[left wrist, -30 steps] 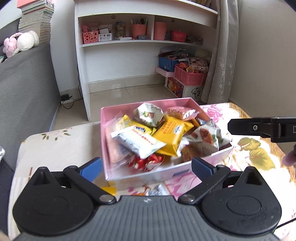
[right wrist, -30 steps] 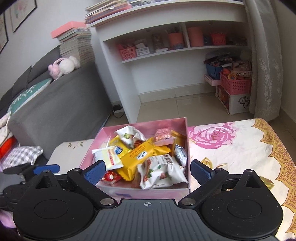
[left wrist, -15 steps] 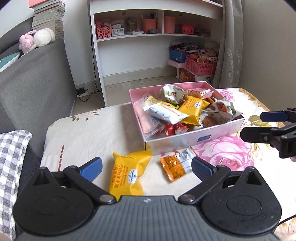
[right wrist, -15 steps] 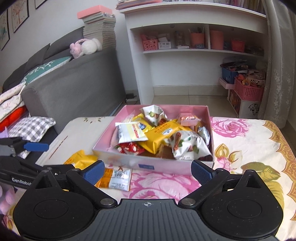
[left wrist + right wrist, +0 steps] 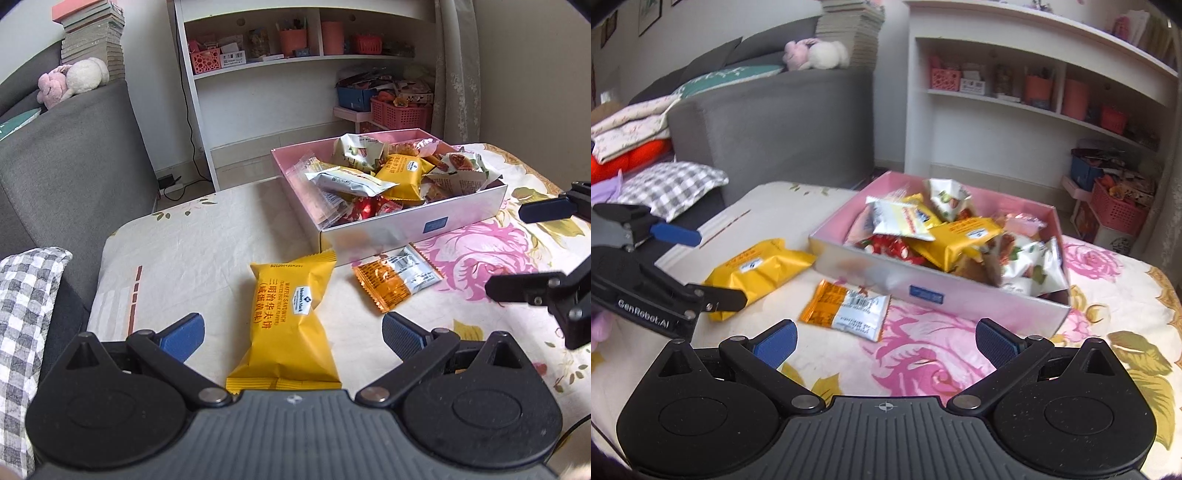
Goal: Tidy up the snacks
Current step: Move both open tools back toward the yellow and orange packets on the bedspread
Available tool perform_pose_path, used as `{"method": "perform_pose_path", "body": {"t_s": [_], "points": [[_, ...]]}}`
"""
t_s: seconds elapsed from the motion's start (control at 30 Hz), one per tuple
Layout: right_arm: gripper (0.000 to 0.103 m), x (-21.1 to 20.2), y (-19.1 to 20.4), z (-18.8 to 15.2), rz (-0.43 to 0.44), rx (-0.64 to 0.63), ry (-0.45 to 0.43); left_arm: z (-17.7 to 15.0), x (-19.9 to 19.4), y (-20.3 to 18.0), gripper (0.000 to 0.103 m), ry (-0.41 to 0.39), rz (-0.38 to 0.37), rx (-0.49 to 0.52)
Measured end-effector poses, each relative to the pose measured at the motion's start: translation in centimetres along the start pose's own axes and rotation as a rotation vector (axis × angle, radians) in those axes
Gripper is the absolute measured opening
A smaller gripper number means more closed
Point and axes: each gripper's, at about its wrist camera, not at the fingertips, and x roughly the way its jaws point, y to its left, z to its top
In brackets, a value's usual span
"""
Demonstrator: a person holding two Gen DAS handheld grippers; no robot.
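Two handheld tongs are held low over a counter draped in a cream cloth printed with pink roses (image 5: 476,247), where a shallow pink cardboard box (image 5: 413,230) heaped with wrapped snacks is seen at the upper right of the left wrist frame. Two packets lie outside it: a yellow pillow-shaped waffle sandwich packet (image 5: 286,314) at centre, directly ahead of the left tongs (image 5: 291,334), and a flat orange-and-silver foil packet (image 5: 397,278) just beside the box's front wall. The left tongs are spread wide, with nothing between the blue pads, and the yellow packet's near end lies in the gap; the right tongs (image 5: 884,339) are likewise spread and empty, pointed toward the foil packet (image 5: 846,308).

The step in hand is judged to be the pick-up of the yellow packet. It would be done well if the pads were brought down astride the packet's middle — not its crimped ends — and closed gently, since the soft wrapper is likely to crumple or slip. A lift clear of the box's front wall would then be needed before release.

Open cloth is left at the lower centre of both frames, but the counter's edge runs close at the left, beside a grey checked cushion (image 5: 22,317) — and the two tongs sit near each other, so crossing paths should be avoided.
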Motion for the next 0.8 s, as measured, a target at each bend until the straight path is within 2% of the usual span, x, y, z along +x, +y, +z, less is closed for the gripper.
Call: {"method": "perform_pose_path", "body": {"t_s": [0.23, 0.4, 0.6, 0.8], "points": [[0.103, 2.7, 1.1, -0.8, 0.035, 0.02, 0.067, 0.0, 1.0, 0.2, 0.094, 0.014, -0.053, -0.016], [0.103, 4.6, 1.5, -0.8, 0.051, 0.063, 0.104, 0.1, 1.8, 0.8, 0.08, 0.042, -0.069, -0.062], [0.103, 6.7, 2.1, -0.8, 0.032, 0.067, 0.124, 0.1, 2.2, 1.9, 0.063, 0.066, -0.068, -0.132], [0.103, 7.7, 3.2, -0.5, 0.001, 0.027, 0.111, 0.2, 2.5, 2.3, 0.053, 0.08, -0.069, -0.162]]}}
